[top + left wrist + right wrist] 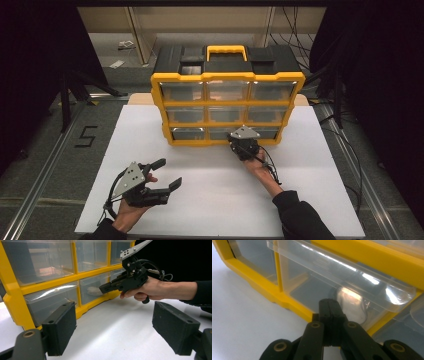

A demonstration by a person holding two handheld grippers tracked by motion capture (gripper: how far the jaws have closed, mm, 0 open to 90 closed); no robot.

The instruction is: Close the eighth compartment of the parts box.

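A yellow and black organiser (227, 77) with clear plastic drawers stands at the far middle of the white table (210, 200). My right gripper (236, 137) is at its bottom middle drawer (219, 133), jaws shut together with nothing seen between them. In the right gripper view the shut tips (331, 305) sit just below that drawer's front lip (342, 270), in front of a pale object (352, 305) inside. My left gripper (169, 173) rests low at the near left, jaws wide open and empty. The left gripper view looks between its pads (60, 332) at the organiser (50, 283) and the right gripper (102, 288).
The organiser's black top carries a yellow handle (226, 50). A white mat covers the table, with bare surface between the two hands (210, 180). The floor at the left carries a mark "5" (86, 136). Cables (350, 150) run along the right side.
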